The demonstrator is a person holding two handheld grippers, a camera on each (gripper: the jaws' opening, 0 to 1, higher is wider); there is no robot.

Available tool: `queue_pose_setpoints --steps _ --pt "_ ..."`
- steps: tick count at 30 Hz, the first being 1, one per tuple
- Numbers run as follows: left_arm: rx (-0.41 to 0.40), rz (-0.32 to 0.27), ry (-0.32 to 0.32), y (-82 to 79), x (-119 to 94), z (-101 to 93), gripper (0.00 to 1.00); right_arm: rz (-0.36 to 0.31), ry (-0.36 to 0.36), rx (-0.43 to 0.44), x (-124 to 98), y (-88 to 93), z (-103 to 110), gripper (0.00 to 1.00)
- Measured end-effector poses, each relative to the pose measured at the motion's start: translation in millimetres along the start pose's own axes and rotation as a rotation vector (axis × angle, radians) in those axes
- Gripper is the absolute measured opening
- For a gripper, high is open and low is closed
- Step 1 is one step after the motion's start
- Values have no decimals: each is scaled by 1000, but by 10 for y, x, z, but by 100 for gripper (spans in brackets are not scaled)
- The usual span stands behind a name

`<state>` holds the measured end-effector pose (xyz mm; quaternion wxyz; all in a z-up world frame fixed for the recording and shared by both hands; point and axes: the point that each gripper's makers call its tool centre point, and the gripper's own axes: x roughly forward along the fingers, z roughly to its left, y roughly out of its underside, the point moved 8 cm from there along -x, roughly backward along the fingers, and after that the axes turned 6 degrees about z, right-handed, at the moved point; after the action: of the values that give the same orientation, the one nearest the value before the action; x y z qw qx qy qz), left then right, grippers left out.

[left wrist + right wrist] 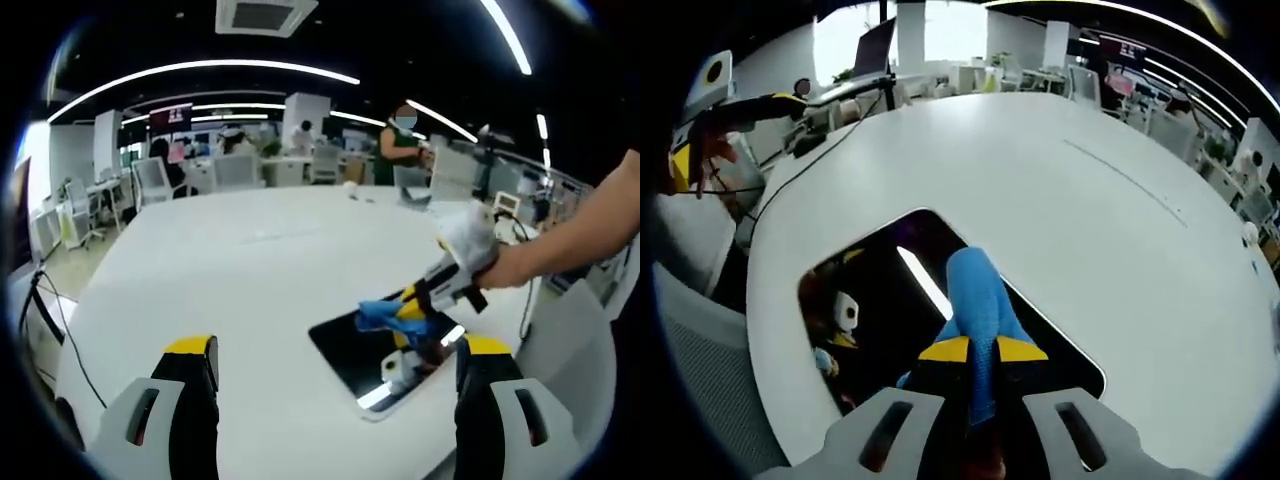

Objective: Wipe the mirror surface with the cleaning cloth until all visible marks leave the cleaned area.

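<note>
A dark rectangular mirror (pixel 880 300) lies flat on the white table (pixel 1060 190); in the left gripper view the mirror (pixel 350 350) sits at the table's near right. My right gripper (pixel 982 350) is shut on a blue cleaning cloth (pixel 975 295), which rests on the mirror's middle. From the left gripper view the right gripper (pixel 415 310) comes in from the right, held by a gloved hand, pressing the blue cloth (pixel 385 318) onto the glass. My left gripper (pixel 335 365) hangs open above the table edge, holding nothing.
The mirror reflects a ceiling light strip (pixel 922 282) and the gripper. A person (pixel 400 145) stands at desks beyond the table's far edge. Office chairs (pixel 150 180) and cables (pixel 45 310) flank the left. A grey chair back (pixel 700 390) sits close to the mirror.
</note>
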<state>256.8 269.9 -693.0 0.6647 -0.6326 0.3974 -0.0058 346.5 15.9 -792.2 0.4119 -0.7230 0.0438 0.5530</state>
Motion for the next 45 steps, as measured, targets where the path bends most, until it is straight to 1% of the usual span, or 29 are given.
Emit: queue_pose_setpoints --steps 9,21,25,30,34,41,43,45 --pt "10 -10 6 -60 10 -23 100 -5 9 19 -63 100 106 2" --pt "21 -12 19 -68 28 -62 100 -19 10 52 -142 212 230 2" --pt "17 -7 17 -38 14 -71 100 -24 7 62 -174 263 298 2" --pt "14 4 17 37 -17 -68 100 -25 2 56 -213 315 370 2" --pt "14 8 17 66 -46 -58 100 -22 -2 48 -241 350 429 3" --pt "22 11 21 79 -83 -57 100 -26 -8 48 -298 424 543 3" --pt "25 11 24 74 -88 -67 100 -45 -15 29 -313 453 577 3" --pt "28 12 28 72 -84 -76 100 -51 -15 35 -337 493 604 3"
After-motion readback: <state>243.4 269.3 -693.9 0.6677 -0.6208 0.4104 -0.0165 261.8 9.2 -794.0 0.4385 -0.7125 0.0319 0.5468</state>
